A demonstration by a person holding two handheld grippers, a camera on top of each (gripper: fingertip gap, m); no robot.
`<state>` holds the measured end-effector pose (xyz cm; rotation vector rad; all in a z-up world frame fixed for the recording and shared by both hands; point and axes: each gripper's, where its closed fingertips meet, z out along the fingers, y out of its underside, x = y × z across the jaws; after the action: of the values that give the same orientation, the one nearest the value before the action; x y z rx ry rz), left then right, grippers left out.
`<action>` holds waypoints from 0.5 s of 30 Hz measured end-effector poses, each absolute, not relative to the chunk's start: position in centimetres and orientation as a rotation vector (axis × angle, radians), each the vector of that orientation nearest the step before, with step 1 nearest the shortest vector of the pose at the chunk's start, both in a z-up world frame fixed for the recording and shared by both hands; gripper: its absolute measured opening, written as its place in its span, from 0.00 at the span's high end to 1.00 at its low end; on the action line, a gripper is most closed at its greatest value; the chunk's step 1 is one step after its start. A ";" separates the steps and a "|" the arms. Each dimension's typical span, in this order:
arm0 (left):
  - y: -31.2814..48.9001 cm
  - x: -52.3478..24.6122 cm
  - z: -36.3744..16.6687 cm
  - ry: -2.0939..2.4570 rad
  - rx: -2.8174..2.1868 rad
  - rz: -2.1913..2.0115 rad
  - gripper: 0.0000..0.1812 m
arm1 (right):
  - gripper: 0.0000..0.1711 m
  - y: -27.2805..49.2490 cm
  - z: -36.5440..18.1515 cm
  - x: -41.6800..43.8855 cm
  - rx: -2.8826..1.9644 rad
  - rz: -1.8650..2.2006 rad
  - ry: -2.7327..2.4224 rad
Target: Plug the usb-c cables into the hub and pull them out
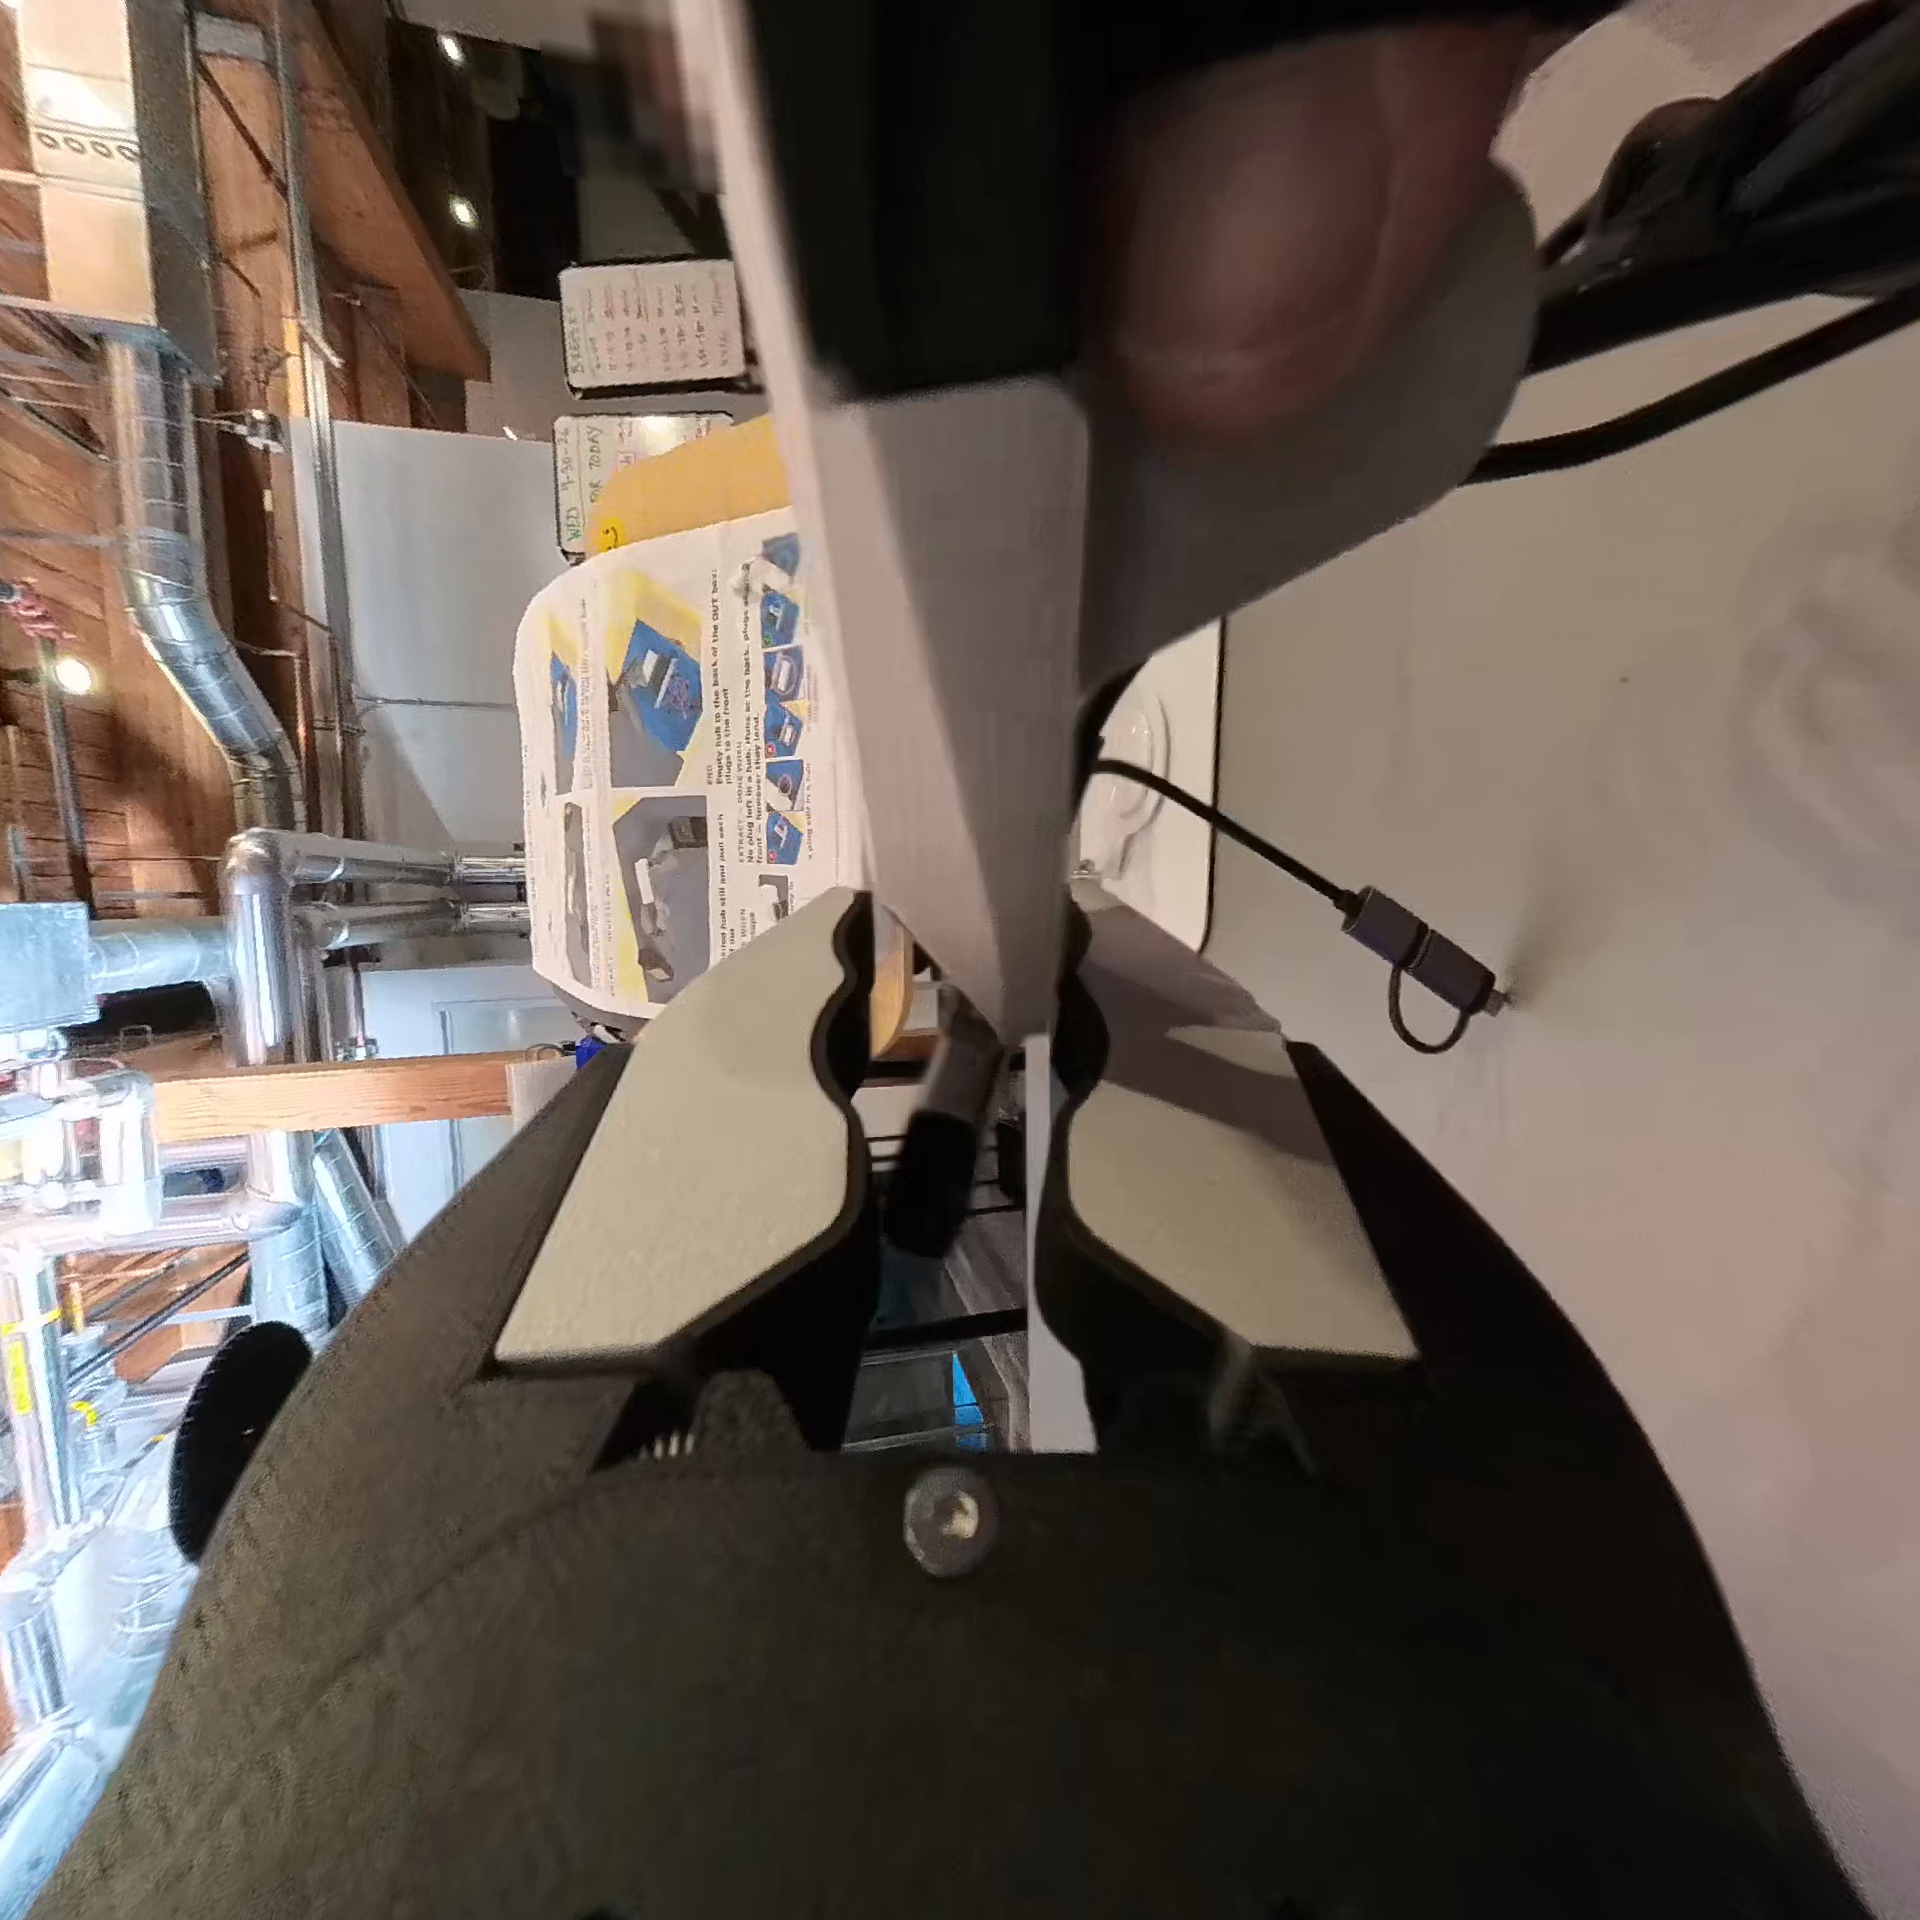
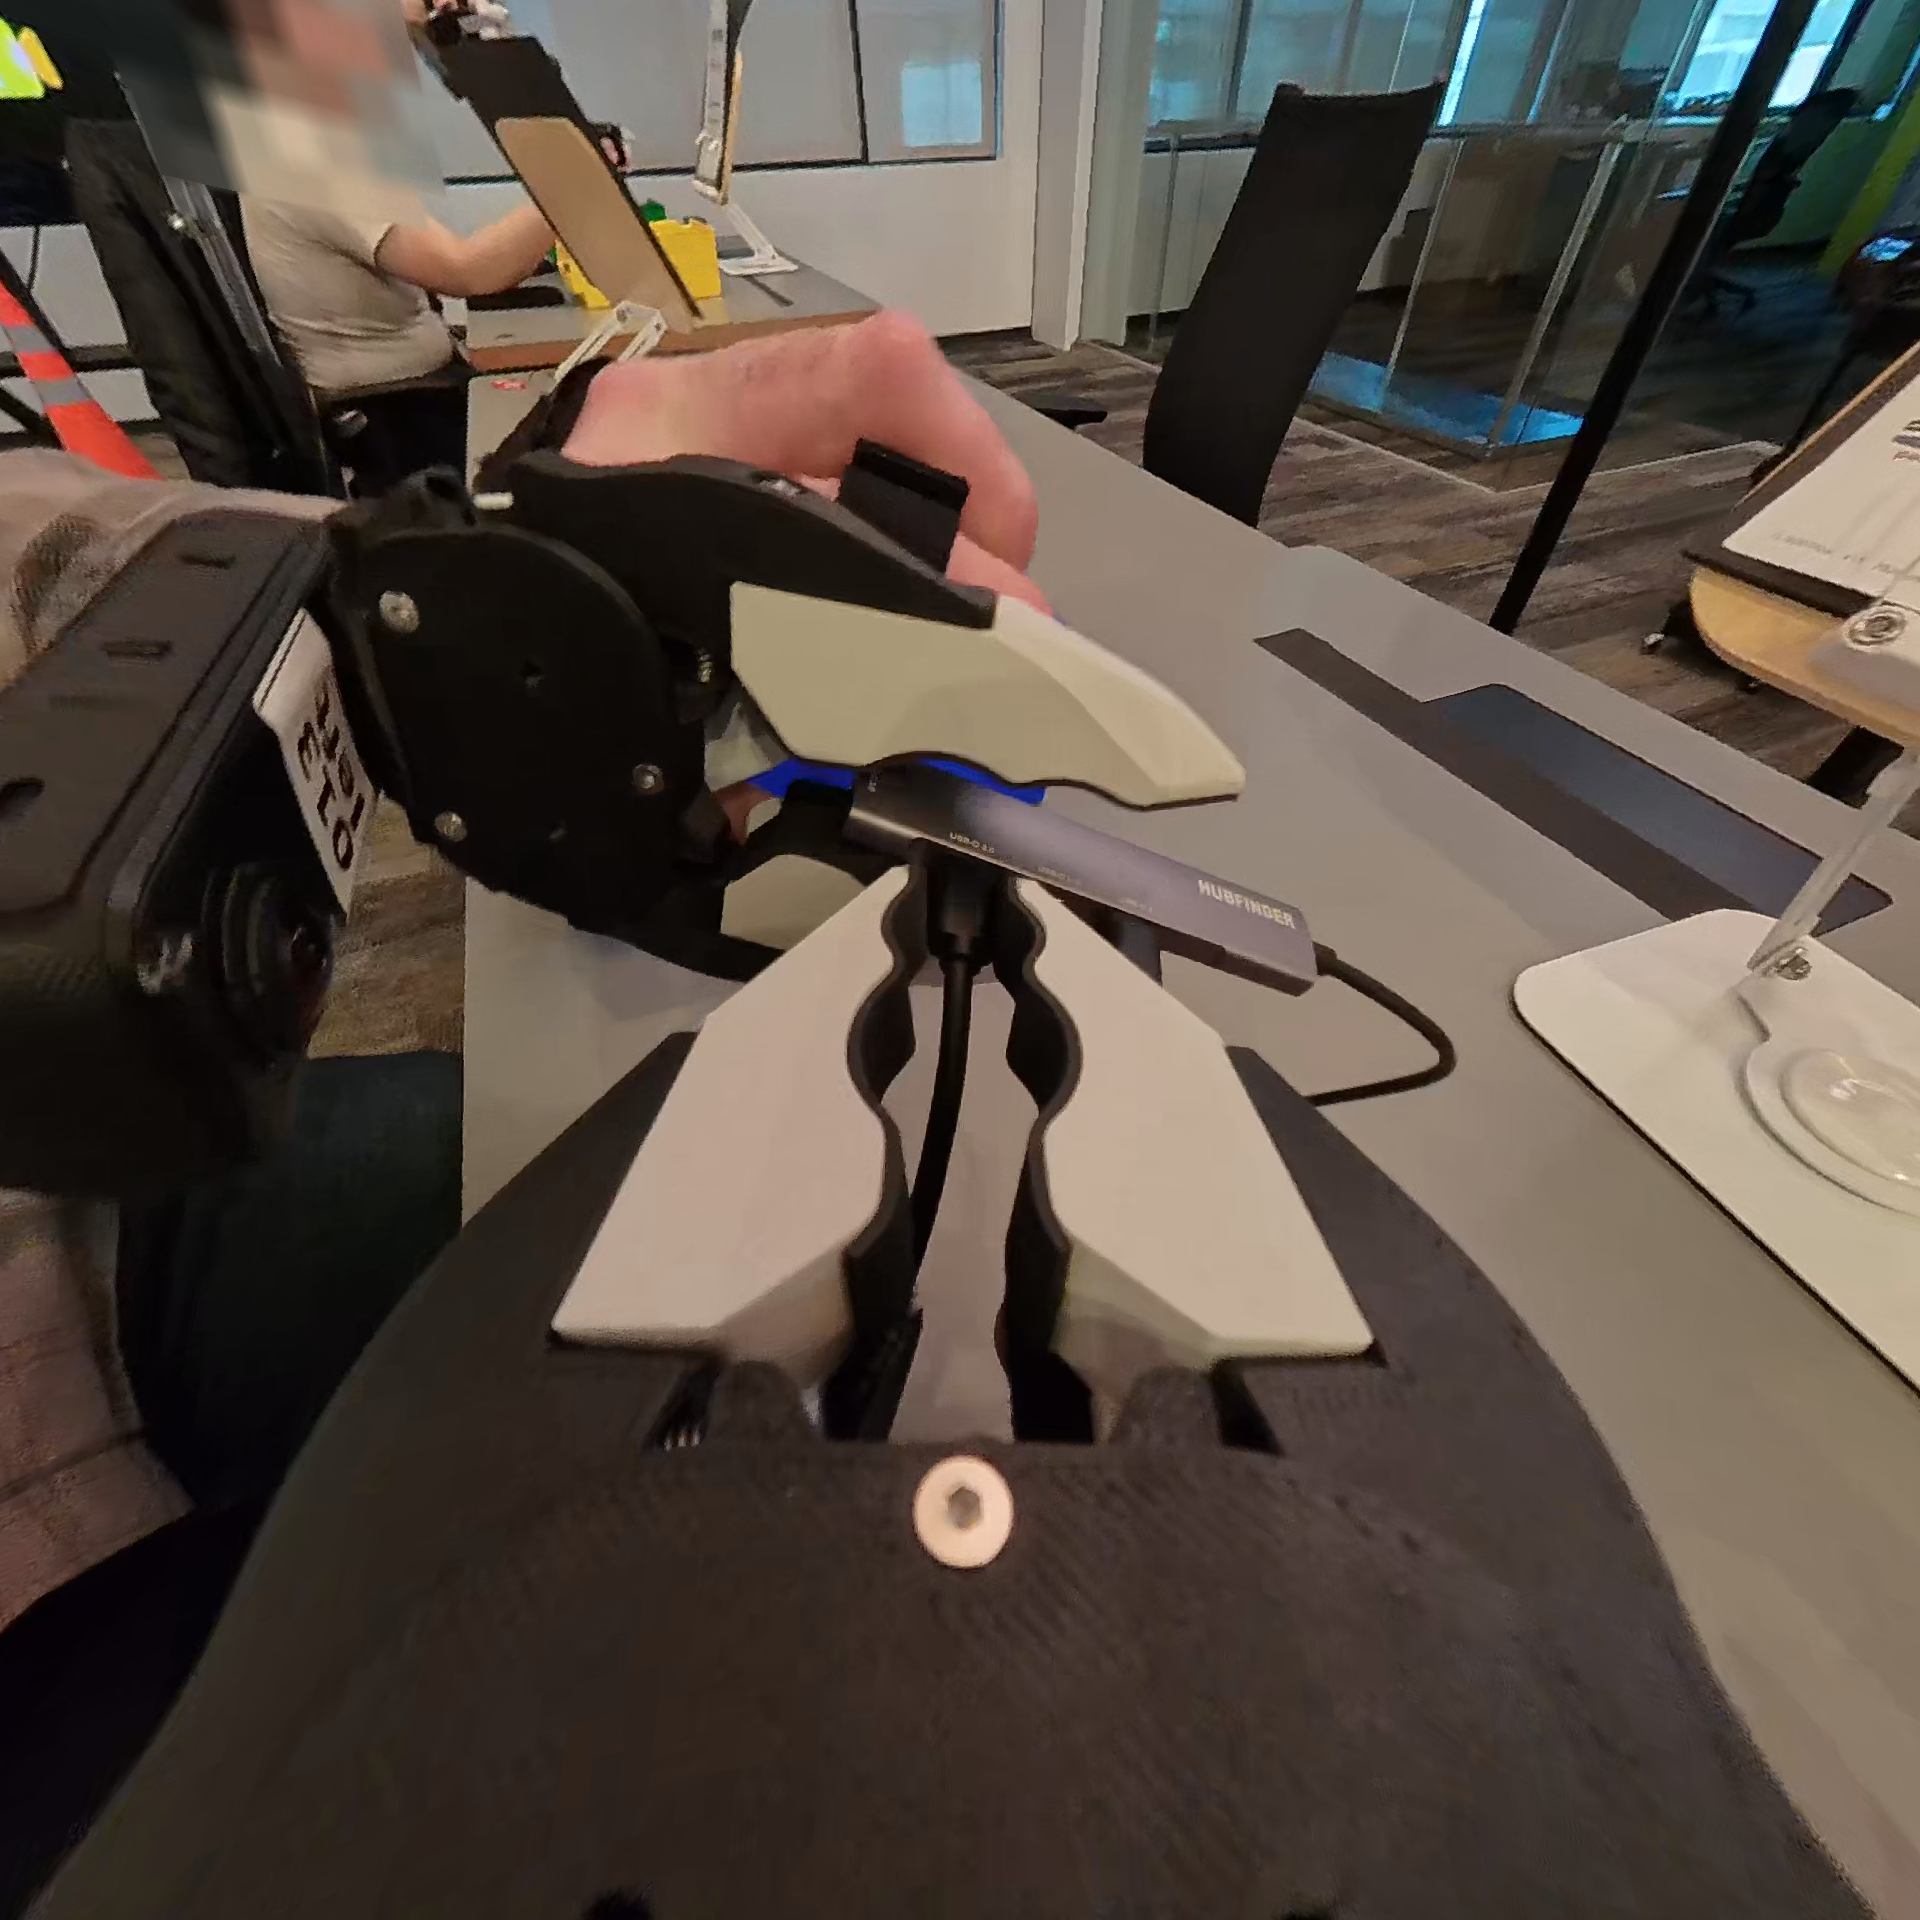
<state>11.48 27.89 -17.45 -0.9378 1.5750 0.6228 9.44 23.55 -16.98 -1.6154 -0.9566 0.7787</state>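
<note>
The grey slim hub [image 2: 1174, 894] is held level above the grey table [image 2: 1455, 1351]. My left gripper [image 2: 997, 795] comes in from the left, shut on the hub's near end. My right gripper [image 2: 961, 914] is shut on a black USB-C plug [image 2: 951, 894] that sits in a port on the hub's side; its black cable [image 2: 940, 1091] runs back between the fingers. In the left wrist view my left gripper [image 1: 961, 977] holds the hub edge-on [image 1: 1044, 1195], with the right gripper's pale finger [image 1: 966, 675] close in front.
A second cable with a grey plug and adapter [image 1: 1423, 956] lies on the table. The hub's own black lead [image 2: 1423, 1039] trails right. A white stand base [image 2: 1662, 1039] sits at the right. A black chair [image 2: 1278, 291] and a seated person [image 2: 343, 281] are behind. The tips of one gripper are about 4 cm away from the tips of the other.
</note>
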 end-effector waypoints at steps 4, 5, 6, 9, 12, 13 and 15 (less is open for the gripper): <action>27.5 11.5 -18.3 1.665 -1.001 0.520 0.83 | 0.94 23.3 -17.4 9.2 -1.632 0.773 -0.975; 27.4 11.6 -18.4 1.680 -0.999 0.512 0.83 | 0.94 23.3 -17.4 9.2 -1.636 0.776 -0.974; 27.3 11.6 -18.6 1.697 -0.993 0.514 0.86 | 0.94 23.3 -17.4 9.2 -1.639 0.777 -0.974; 27.2 11.6 -19.0 1.726 -0.982 0.531 0.92 | 0.94 23.2 -17.5 9.2 -1.651 0.764 -0.975; 27.3 11.6 -19.1 1.720 -0.984 0.543 0.93 | 0.94 23.3 -17.5 9.4 -1.664 0.772 -0.968; 27.3 11.7 -19.1 1.717 -0.979 0.552 0.93 | 0.94 23.3 -17.5 9.4 -1.657 0.770 -0.962; 27.5 11.5 -19.2 1.724 -0.993 0.568 0.93 | 0.95 23.4 -17.4 9.5 -1.648 0.754 -0.949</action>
<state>11.51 27.48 -19.16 -0.9927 1.7235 0.5681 9.49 23.40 -17.39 -1.6479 -0.9487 0.7540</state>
